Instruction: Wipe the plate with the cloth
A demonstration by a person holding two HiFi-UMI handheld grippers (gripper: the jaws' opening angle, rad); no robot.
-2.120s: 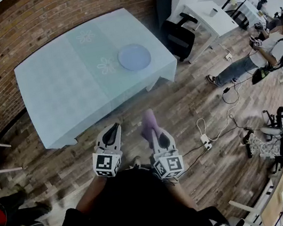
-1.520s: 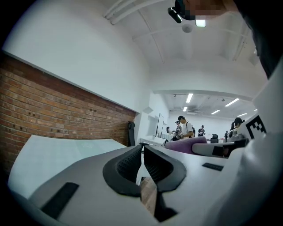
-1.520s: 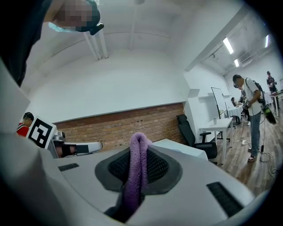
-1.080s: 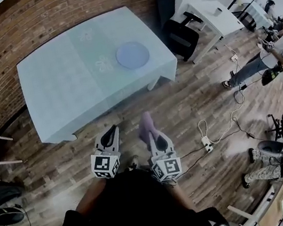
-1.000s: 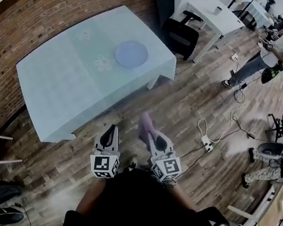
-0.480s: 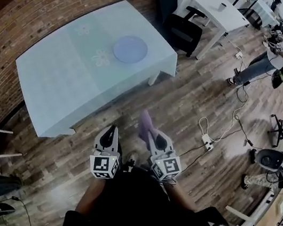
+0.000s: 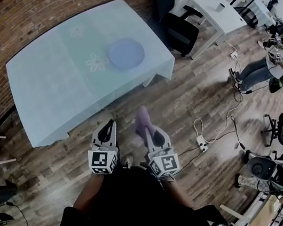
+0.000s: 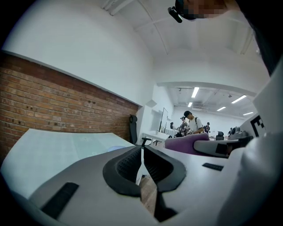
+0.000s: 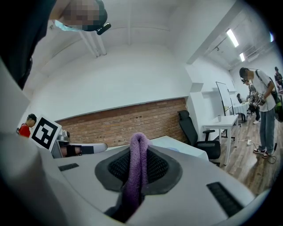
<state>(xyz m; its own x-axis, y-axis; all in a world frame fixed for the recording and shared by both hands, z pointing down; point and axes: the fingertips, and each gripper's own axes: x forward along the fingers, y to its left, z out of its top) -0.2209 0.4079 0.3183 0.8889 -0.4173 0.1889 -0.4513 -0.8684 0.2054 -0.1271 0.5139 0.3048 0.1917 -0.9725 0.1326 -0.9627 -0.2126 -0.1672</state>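
Observation:
A pale blue plate point(image 7: 126, 53) lies on the table with the light tablecloth point(image 7: 61, 86), toward its right side. I stand on the wooden floor a short way in front of the table. My left gripper point(image 7: 110, 126) is shut with nothing between its jaws, pointing at the table edge. My right gripper point(image 7: 144, 124) is shut on a folded purple cloth point(image 7: 142, 118), which sticks out past the jaws; the same cloth point(image 9: 138, 165) fills the right gripper view. From the left gripper point(image 8: 141, 155) the plate point(image 8: 116, 148) shows as a faint disc on the tabletop.
A black office chair point(image 7: 182, 31) and a white desk point(image 7: 214, 2) stand right of the table. Cables and a power strip point(image 7: 202, 142) lie on the floor to my right. People point(image 7: 278, 58) sit at the far right. A brick wall point(image 7: 17, 23) runs behind the table.
Both grippers have moved forward toward the table, which now lies closer and further left in the head view. Their jaws stay as they were, the cloth still held.

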